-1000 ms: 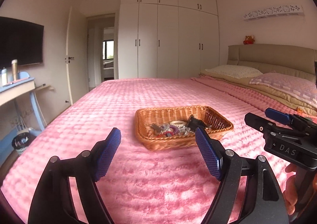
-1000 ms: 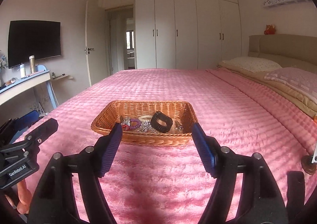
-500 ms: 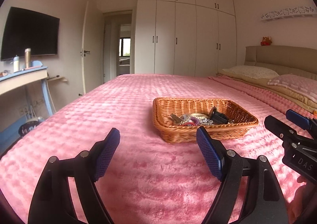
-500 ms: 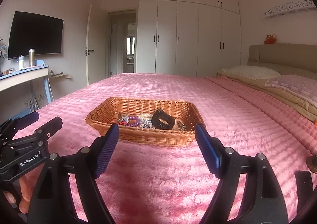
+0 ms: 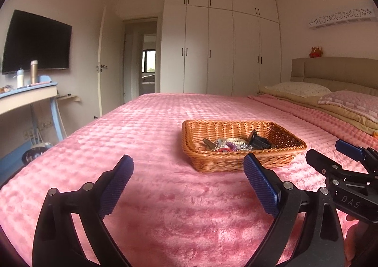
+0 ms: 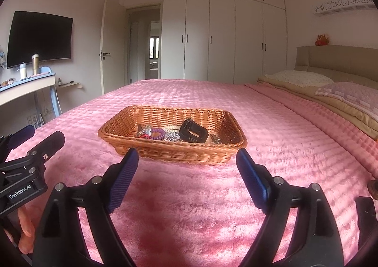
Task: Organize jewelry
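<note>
A wicker basket (image 5: 205, 125) (image 6: 165, 153) sits on the pink bedspread. Inside lie a black watch band (image 6: 193, 134) (image 5: 258, 142), a purple coil band (image 6: 157, 134), a cream coil band (image 6: 171, 128) and several silvery pieces (image 5: 221, 144). My left gripper (image 5: 189, 178) hovers low over the bedspread, short of the basket and to its left, jaws opening wide with nothing between them. My right gripper (image 6: 186, 171) points at the basket's near wall, jaws also opening and empty. Each gripper appears at the edge of the other's view.
The pink bedspread (image 6: 189, 208) stretches all round the basket. Pillows (image 5: 300, 88) and a headboard lie at the right. A desk (image 5: 26, 94) with bottles and a wall TV (image 5: 35, 42) stand at the left, white wardrobes (image 5: 219, 47) and a doorway behind.
Both grippers sank toward the bedspread and their jaws spread wider. The left view swung so the basket now sits further right and nearer.
</note>
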`<state>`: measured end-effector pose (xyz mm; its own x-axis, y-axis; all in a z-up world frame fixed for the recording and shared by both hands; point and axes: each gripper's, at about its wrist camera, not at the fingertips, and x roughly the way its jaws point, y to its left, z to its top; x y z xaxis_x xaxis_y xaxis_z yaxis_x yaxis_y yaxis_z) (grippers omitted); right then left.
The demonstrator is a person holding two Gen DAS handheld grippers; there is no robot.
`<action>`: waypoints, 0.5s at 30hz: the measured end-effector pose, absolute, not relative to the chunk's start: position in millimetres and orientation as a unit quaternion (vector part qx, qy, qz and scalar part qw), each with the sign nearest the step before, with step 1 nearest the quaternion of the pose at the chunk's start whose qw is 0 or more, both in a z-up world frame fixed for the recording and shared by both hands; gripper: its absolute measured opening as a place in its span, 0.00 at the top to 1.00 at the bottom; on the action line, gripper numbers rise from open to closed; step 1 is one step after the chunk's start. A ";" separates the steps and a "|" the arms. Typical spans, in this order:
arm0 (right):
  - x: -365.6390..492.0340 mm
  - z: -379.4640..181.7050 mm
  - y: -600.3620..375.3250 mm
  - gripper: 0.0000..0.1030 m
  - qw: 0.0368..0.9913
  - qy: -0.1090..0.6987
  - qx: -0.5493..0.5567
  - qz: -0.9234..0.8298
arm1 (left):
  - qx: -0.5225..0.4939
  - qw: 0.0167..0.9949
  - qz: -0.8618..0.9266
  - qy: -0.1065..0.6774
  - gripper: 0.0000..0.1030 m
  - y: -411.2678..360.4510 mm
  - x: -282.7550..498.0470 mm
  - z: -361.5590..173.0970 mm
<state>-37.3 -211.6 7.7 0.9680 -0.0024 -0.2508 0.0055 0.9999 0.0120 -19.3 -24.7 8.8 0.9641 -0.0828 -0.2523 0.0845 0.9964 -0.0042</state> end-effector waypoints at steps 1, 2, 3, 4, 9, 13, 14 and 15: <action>-37.0 7.6 -211.4 0.20 0.992 0.127 0.006 -0.002 | 0.003 0.991 -0.042 0.126 0.09 -24.8 -19.6 9.2; -36.6 7.2 -211.5 0.19 0.992 0.128 0.007 -0.003 | 0.002 0.991 -0.042 0.127 0.09 -24.8 -19.6 8.9; -36.1 7.3 -211.9 0.17 0.992 0.129 0.008 -0.005 | 0.002 0.991 -0.042 0.129 0.09 -24.6 -18.8 8.7; -35.5 7.1 -212.9 0.16 0.991 0.130 0.010 -0.006 | 0.001 0.990 -0.043 0.131 0.09 -24.3 -18.0 8.4; -31.9 6.3 -218.5 0.12 0.990 0.137 0.024 -0.008 | 0.000 0.990 -0.041 0.138 0.08 -24.1 -16.1 7.5; -29.7 5.4 -221.7 0.11 0.989 0.143 0.033 -0.009 | 0.006 0.989 -0.040 0.141 0.07 -26.4 -16.1 6.9; -29.2 5.3 -222.1 0.10 0.989 0.143 0.034 -0.009 | 0.007 0.989 -0.040 0.142 0.07 -26.8 -15.9 6.8; -28.7 5.3 -222.6 0.09 0.989 0.144 0.035 -0.009 | 0.007 0.989 -0.039 0.143 0.07 -26.8 -15.3 6.5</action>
